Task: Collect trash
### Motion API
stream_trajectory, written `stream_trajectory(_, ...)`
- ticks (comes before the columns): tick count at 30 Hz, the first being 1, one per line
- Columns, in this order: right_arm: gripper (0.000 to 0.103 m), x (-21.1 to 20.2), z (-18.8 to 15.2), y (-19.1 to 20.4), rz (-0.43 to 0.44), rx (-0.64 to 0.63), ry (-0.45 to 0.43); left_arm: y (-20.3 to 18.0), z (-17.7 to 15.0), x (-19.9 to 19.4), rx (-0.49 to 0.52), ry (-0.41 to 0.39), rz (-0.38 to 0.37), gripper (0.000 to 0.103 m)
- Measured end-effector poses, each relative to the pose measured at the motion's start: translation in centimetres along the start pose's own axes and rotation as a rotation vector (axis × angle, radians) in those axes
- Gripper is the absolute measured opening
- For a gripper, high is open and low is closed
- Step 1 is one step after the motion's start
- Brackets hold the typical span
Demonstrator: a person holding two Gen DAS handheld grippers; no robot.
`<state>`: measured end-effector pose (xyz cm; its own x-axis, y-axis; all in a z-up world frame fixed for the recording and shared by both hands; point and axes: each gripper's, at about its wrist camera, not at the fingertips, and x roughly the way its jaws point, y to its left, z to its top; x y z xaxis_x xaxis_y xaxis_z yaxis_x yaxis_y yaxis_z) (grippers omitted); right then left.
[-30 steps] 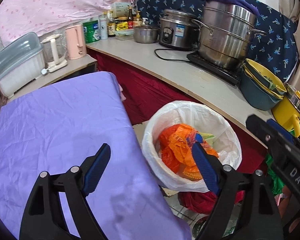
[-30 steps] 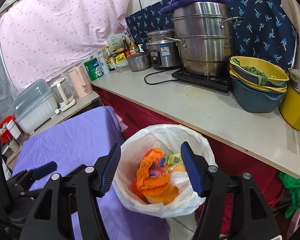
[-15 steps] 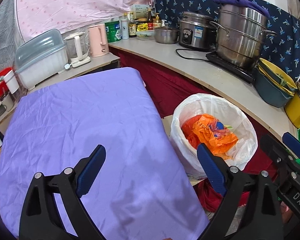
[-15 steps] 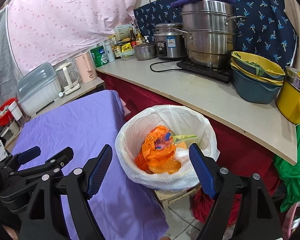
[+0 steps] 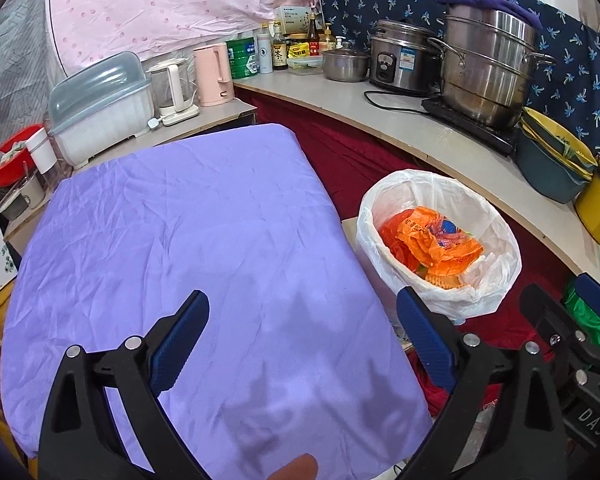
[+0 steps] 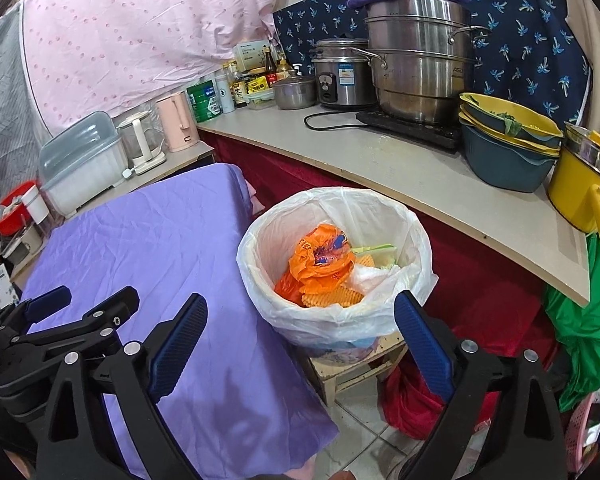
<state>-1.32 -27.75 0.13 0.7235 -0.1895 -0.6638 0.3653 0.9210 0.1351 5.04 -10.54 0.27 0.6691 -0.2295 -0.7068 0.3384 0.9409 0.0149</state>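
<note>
A bin lined with a white bag [image 5: 396, 192] [image 6: 404, 216] stands on a small wooden stool right of the purple-covered table [image 5: 172, 240] [image 6: 152, 248]. Inside it lie an orange plastic bag [image 5: 432, 236] [image 6: 320, 260], a yellow waffle-like piece and other wrappers. My left gripper [image 5: 304, 336] is open and empty above the table's near right corner. My right gripper [image 6: 300, 340] is open and empty, in front of the bin and above its near rim. The right gripper also shows in the left wrist view [image 5: 576, 320], and the left gripper in the right wrist view [image 6: 68, 320].
A curved counter [image 6: 400, 168] behind the bin carries steel pots [image 6: 416, 64], a rice cooker [image 6: 340, 76], stacked basins [image 6: 508, 140], a yellow pot [image 6: 580, 184], bottles and kettles. A dish rack box [image 5: 100, 108] stands at left. Red cloth [image 6: 412, 400] and a green bag [image 6: 588, 320] lie on the floor.
Both grippers have pulled back and up from the bin, which now looks farther and smaller. The left gripper has swung left over the purple table. Both stay open and empty.
</note>
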Motion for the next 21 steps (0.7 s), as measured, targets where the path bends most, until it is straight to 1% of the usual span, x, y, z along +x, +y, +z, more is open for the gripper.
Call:
stream_trajectory(8, 0.091, -0.2, -0.8, -0.3, 0.01, 0.004, 0.017, -0.4, -0.9, -0.3, 0.008, 0.003, 0.009, 0.091)
stream_trajectory(9, 0.097, -0.2, -0.9, -0.4, 0.012, 0.006, 0.018, -0.5, -0.9, -0.3, 0.009, 0.003, 0.01, 0.091)
stream_trajectory(21, 0.096, -0.1, -1.9, -0.7, 0.007, 0.005, 0.032, -1.0, -1.8, -0.3, 0.027, 0.007, 0.015, 0.091)
